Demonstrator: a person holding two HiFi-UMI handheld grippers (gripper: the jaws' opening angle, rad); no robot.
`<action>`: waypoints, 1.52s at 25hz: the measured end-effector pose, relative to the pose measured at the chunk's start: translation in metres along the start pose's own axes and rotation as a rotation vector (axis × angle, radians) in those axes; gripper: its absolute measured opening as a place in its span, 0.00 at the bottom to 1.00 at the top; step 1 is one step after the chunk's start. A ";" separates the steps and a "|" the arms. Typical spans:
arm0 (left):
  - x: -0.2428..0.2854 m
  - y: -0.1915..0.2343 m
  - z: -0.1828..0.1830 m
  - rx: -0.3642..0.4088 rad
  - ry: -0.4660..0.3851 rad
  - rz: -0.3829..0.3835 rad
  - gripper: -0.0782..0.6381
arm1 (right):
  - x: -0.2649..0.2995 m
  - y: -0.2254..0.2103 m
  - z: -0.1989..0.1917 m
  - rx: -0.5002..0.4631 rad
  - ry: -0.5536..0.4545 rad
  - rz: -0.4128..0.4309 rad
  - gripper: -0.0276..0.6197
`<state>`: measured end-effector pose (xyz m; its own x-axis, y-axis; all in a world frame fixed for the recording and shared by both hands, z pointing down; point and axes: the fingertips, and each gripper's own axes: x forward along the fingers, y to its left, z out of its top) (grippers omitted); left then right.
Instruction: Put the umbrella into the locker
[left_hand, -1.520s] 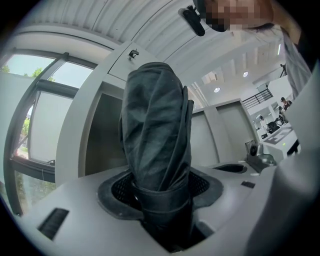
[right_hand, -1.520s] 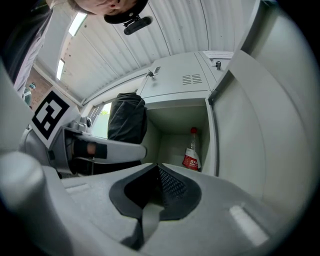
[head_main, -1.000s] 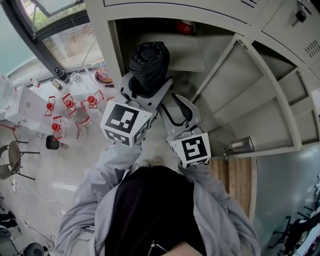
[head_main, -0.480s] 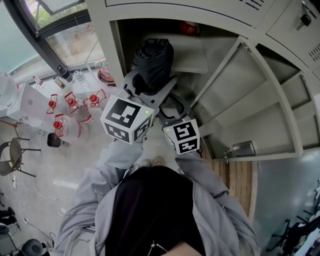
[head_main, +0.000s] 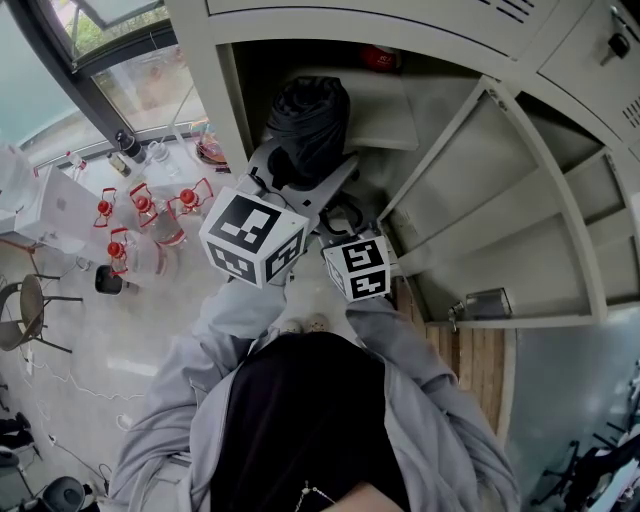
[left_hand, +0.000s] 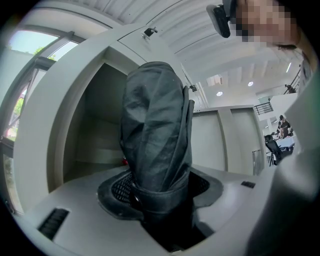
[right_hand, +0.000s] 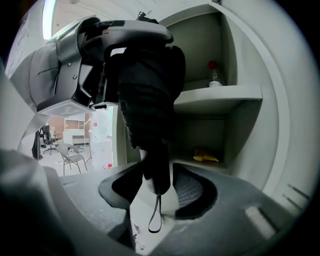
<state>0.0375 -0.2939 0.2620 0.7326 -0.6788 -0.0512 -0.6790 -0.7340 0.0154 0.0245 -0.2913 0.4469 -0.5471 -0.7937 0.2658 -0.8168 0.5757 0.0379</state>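
Observation:
A folded black umbrella (head_main: 310, 120) in its sleeve stands upright in front of the open locker (head_main: 440, 170). My left gripper (head_main: 300, 185) is shut on its lower part, and the sleeve's band fills the jaws in the left gripper view, umbrella (left_hand: 155, 125), gripper (left_hand: 160, 195). My right gripper (head_main: 340, 215) sits just right of and below the left one. In the right gripper view the umbrella's handle (right_hand: 157, 175) and wrist strap (right_hand: 156, 215) hang between its jaws (right_hand: 157, 192). Those jaws have just been closing, but a gap still shows beside the handle.
The locker has a shelf (right_hand: 215, 95) carrying a red-capped bottle (right_hand: 214, 75), and something yellow (right_hand: 205, 156) lies below it. The locker door (head_main: 520, 200) stands open to the right with a latch (head_main: 480, 298). Several red-capped bottles (head_main: 140, 215) and a chair (head_main: 25, 320) stand at the left.
My right gripper has sunk and slid left, in under the umbrella's lower end beside the left gripper. The left gripper and the umbrella have hardly moved.

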 end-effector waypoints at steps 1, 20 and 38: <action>0.000 0.000 0.000 0.000 0.000 -0.002 0.44 | 0.001 0.000 0.000 -0.003 0.000 0.002 0.32; 0.008 0.003 0.007 0.055 -0.031 0.005 0.49 | -0.022 0.032 0.007 0.165 0.062 0.111 0.28; 0.008 0.010 0.000 0.161 -0.019 0.070 0.56 | -0.032 0.040 0.011 0.282 0.021 0.128 0.28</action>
<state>0.0371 -0.3066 0.2619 0.6833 -0.7263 -0.0748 -0.7283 -0.6706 -0.1410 0.0071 -0.2452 0.4289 -0.6474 -0.7123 0.2712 -0.7616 0.5913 -0.2651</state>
